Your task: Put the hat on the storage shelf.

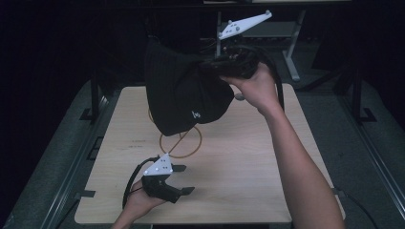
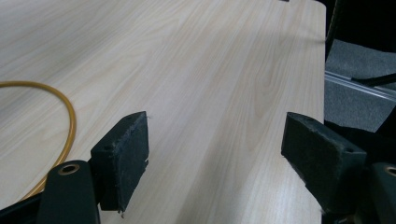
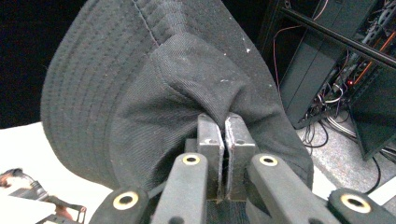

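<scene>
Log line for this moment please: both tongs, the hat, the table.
right tongs: shut on black hat, held above table | left tongs: open, empty, low over table | yellow ring: on table

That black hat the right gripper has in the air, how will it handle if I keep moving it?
Probably floppy: the black hat sags and bunches where the right gripper pinches a fold of cloth. Likely light, since that small pinch carries it clear of the table. It may swing, hanging from one point, so move slowly.

A black ribbed hat (image 1: 184,93), a yellow ring (image 1: 180,143), and a pale wood-grain table (image 1: 248,176).
</scene>
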{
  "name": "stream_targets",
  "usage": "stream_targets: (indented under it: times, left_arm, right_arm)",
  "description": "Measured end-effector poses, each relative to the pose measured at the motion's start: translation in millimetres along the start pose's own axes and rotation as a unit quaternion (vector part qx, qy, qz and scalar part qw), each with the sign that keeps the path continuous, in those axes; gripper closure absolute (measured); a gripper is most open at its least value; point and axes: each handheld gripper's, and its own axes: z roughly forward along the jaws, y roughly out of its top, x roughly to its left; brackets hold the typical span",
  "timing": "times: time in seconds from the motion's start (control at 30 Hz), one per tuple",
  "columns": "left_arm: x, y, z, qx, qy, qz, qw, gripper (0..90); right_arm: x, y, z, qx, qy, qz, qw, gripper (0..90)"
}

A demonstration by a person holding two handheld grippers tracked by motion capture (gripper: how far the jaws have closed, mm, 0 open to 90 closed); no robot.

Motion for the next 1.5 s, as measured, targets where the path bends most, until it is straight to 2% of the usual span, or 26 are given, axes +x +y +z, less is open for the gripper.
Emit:
stream_targets:
  times: [0.17, 0.27, 0.4, 0.53, 0.63, 0.83, 1.23, 1.3, 1.5]
  left_arm:
    - [-0.2, 0.0, 3.4, 0.006, 0.000, -0.001, 1.0000, 22.7]
    - [-0.4, 0.5, 6.6, 0.012, -0.002, 0.007, 0.9999, 22.7]
    - [0.1, 0.5, 6.7, 0.012, -0.004, 0.011, 0.9999, 22.9]
    - [1.8, 1.3, 4.9, 0.007, -0.002, 0.017, 0.9998, 23.5]
    - [1.3, 1.0, 4.7, 0.006, -0.001, 0.011, 0.9999, 23.5]
    - [-1.9, 4.1, 8.7, 0.011, -0.004, 0.020, 0.9997, 23.5]
    - [-2.4, 4.8, 10.4, 0.017, -0.007, 0.029, 0.9994, 23.5]
    - [-2.8, 4.6, 10.1, 0.014, -0.007, 0.025, 0.9996, 23.5]
    - [-4.1, 3.0, 10.1, 0.011, -0.007, 0.023, 0.9997, 23.3]
  right_arm:
    - [0.8, 12.9, 19.6, 0.018, -0.001, -0.002, 0.9998, 87.2]
    - [-0.7, 17.3, 27.5, 0.022, -0.003, -0.003, 0.9998, 87.2]
    - [-0.8, 22.0, 35.5, 0.024, -0.005, 0.000, 0.9997, 87.1]
    - [2.8, 27.0, 49.5, 0.031, -0.004, 0.005, 0.9995, 87.1]
    - [4.4, 31.8, 64.2, 0.037, -0.003, 0.003, 0.9993, 87.1]
    - [7.5, 38.1, 84.6, 0.047, -0.003, 0.004, 0.9989, 87.0]
    - [10.2, 42.7, 105.8, 0.056, 0.002, 0.006, 0.9984, 86.8]
    - [10.8, 44.0, 110.8, 0.062, 0.007, 0.001, 0.9981, 86.7]
    - [15.7, 49.8, 128.2, 0.081, 0.004, -0.019, 0.9965, 86.5]
